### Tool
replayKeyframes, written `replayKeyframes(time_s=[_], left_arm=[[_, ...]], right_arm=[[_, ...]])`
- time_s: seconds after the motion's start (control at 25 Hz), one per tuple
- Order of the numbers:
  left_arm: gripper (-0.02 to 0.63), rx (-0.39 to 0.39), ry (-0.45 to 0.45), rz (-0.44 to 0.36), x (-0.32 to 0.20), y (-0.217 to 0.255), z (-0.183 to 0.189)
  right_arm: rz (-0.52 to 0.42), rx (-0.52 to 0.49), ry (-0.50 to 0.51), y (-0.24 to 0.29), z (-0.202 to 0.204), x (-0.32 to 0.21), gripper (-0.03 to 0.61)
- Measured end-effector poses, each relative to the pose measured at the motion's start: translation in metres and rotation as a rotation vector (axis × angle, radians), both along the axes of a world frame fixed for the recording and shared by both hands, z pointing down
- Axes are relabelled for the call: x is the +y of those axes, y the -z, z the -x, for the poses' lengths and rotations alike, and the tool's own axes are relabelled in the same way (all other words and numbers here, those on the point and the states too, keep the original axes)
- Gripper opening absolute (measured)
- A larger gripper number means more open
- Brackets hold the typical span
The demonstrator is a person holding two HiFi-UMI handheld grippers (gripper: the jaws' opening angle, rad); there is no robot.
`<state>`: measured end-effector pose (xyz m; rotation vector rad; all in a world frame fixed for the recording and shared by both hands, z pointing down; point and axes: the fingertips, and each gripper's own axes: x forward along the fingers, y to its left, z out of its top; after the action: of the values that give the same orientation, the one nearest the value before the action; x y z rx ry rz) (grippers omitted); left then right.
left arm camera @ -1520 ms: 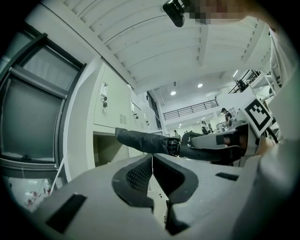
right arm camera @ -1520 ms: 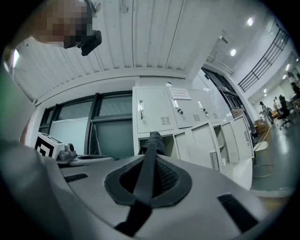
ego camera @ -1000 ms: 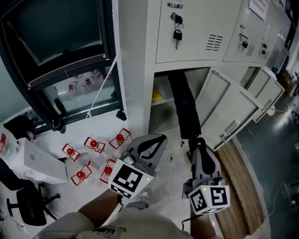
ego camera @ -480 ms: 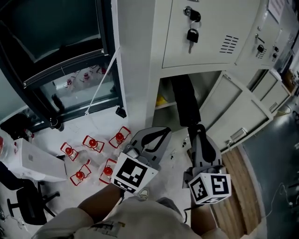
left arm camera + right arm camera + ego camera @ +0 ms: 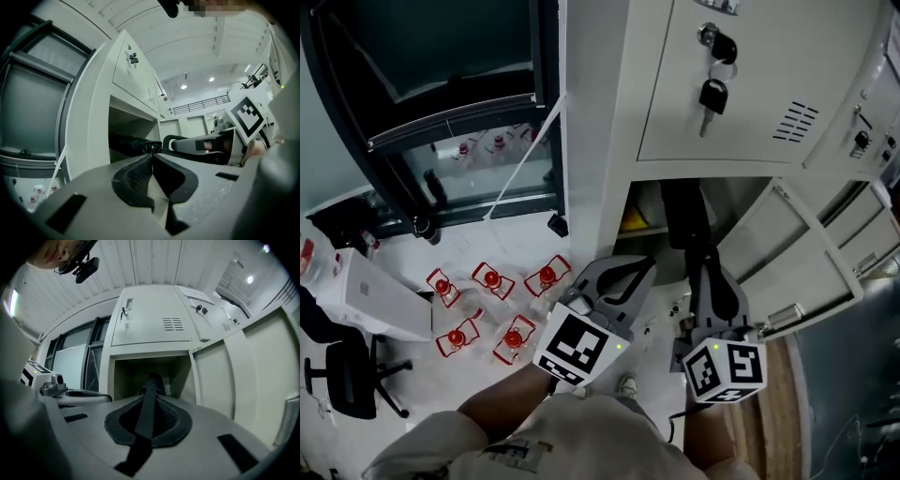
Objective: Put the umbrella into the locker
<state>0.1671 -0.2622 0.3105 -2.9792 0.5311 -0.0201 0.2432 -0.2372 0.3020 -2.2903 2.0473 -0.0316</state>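
Grippers: two, each with one marker cube and each held in a hand.
Left gripper (image 5: 623, 277): jaws pressed together with nothing between them, as its own view (image 5: 153, 157) shows; it hangs above the floor, just left of the right gripper, pointing at the locker.
Right gripper (image 5: 705, 272): jaws clamped on the near end of the umbrella; in its own view (image 5: 149, 416) a black strip runs between the two pads towards the opening.
Umbrella (image 5: 686, 220): one, black and folded; its far end lies inside the lower open compartment, its near end sticks out to the right gripper. It also shows in the left gripper view (image 5: 131, 144) and straight ahead in the right gripper view (image 5: 152, 383).
Locker (image 5: 609, 122): pale grey; one compartment open below, one closed door above it.
Open door (image 5: 811, 267): one, swung out to the right of the opening.
Keys (image 5: 711, 94): two black-headed ones at the lock of the closed door, one hanging under the other.
Red items (image 5: 490, 279): five on the white floor left of the grippers, in two rows; more sit behind the glass, too small to count.
Chair (image 5: 337, 375): one, black, at the lower left.
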Motion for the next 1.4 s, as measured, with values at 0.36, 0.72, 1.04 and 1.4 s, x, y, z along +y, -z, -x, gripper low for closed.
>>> replayKeyframes(time_s=[0.36, 0.72, 1.04, 1.4], left_arm=[[0.011, -0.012, 0.122, 0.014, -0.022, -0.007, -0.043], [0.011, -0.007, 0.287, 0.047, -0.055, -0.009, -0.051], [0.011, -0.023, 0.353, 0.067, -0.071, -0.013, -0.054], [0.011, -0.034, 0.366, 0.095, -0.073, -0.022, -0.059]], right_arm=[[0.044, 0.033, 0.144, -0.007, -0.037, -0.049, 0.012], [0.094, 0.048, 0.234, -0.018, -0.051, -0.101, 0.012], [0.118, 0.05, 0.321, -0.022, -0.043, -0.133, 0.012], [0.184, 0.075, 0.345, -0.044, -0.034, -0.159, 0.012]])
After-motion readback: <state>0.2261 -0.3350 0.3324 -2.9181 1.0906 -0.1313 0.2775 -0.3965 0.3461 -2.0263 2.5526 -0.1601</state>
